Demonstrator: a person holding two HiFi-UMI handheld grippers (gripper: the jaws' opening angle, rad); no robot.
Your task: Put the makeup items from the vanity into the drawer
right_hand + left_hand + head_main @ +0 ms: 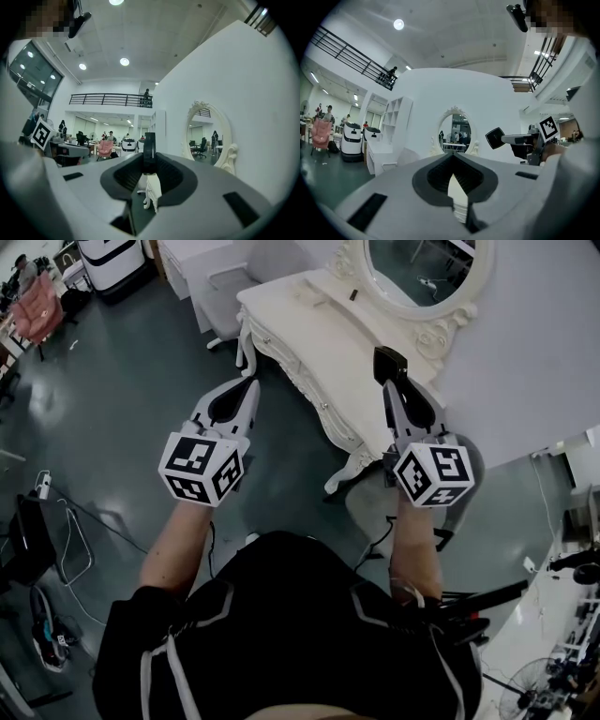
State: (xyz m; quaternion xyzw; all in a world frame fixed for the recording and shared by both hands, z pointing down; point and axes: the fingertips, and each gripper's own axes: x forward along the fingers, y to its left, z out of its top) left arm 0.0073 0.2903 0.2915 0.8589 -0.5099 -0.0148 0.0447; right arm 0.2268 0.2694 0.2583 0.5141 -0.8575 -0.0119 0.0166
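The person's black top [281,615] fills the bottom of the head view, with both forearms raised in front of it. The left hand-held gripper [251,382] is held over the floor just off the vanity's near corner. Its jaws are together with nothing between them, and its own view shows the tips meeting.

The right hand-held gripper [394,388] is up over the vanity [328,343], a white worktop with a mirror [422,263] behind it. Its jaws are clamped on a flat black item [386,360]. The right gripper view shows that item edge-on as a thin dark slab [149,145] pinched across its two broad faces. The left gripper view shows it [495,138] as a roughly square plate standing out beyond the jaw tips.

It looks like a compact or a similar hard case, so probably light, stiff and smooth-sided. With so little of it inside the pads it could twist or slide out if swung quickly. A deeper hold nearer its middle would be safer, and it should be set down flat.

The drawer fronts [291,371] on the vanity's near side appear shut, so one probably has to be pulled out first. The empty left gripper is best placed for that. A small dark object [353,294] lies on the worktop near the mirror; what it is cannot be told.
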